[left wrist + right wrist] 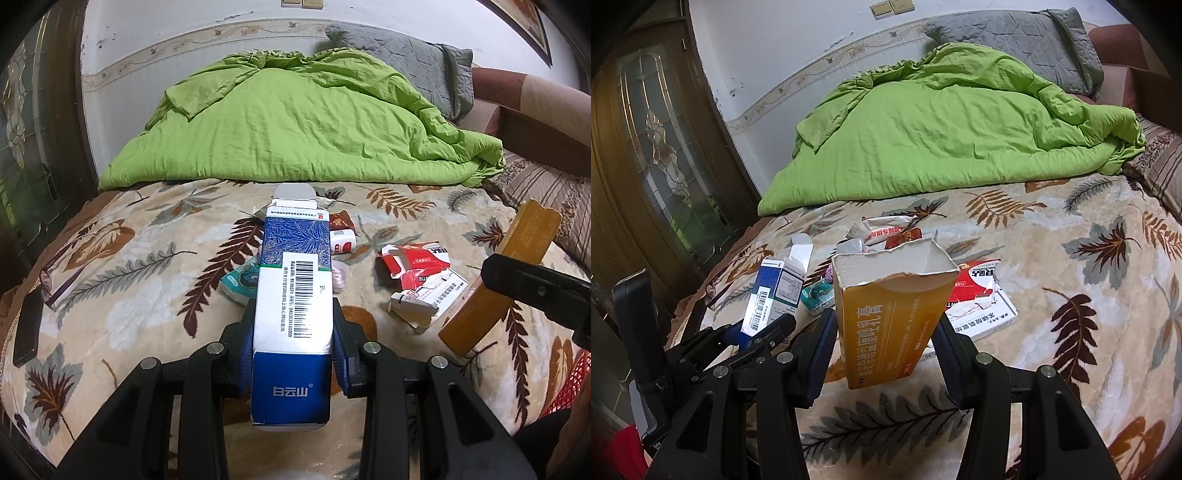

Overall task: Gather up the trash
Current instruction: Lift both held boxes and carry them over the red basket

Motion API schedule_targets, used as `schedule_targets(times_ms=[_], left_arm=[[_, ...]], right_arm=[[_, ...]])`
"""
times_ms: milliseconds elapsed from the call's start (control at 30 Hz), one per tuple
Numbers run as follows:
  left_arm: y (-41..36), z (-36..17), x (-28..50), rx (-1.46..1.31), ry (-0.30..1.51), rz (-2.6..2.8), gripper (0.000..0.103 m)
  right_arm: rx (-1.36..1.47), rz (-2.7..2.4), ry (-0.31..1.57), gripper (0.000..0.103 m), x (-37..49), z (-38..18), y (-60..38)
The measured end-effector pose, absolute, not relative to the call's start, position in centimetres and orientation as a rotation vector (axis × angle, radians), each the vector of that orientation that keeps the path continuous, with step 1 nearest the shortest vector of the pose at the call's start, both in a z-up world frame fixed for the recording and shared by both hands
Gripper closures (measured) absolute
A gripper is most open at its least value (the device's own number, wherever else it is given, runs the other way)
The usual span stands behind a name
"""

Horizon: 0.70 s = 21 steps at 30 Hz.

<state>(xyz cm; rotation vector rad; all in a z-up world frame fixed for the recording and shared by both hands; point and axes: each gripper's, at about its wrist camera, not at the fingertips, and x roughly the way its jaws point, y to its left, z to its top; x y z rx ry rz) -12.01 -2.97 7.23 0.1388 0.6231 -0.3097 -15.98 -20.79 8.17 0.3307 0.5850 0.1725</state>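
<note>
Blue-and-white carton (pixel 291 306) is clamped by your left gripper (pixel 293 343), poking toward 12 o'clock; right gripper (pixel 886 343) grips the torn orange box (pixel 886 314). Thin card could buckle and slip onto the blanket (pixel 1052 350).

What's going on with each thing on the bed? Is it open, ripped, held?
blue box: top flap open, clamped in left gripper
orange box: top torn open, held by right gripper
red box: ripped, lying on bed
green quilt: crumpled
glasses: lying on blanket
</note>
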Motion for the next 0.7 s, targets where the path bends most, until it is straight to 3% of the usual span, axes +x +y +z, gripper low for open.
schedule_targets(times_ms=[700], left_arm=[[-2.8,7.5,-11.7,0.12,0.618,-0.328,0.069]], right_arm=[[0.471,0.184,0.607,0.047,-15.6,9.0,-22.5]])
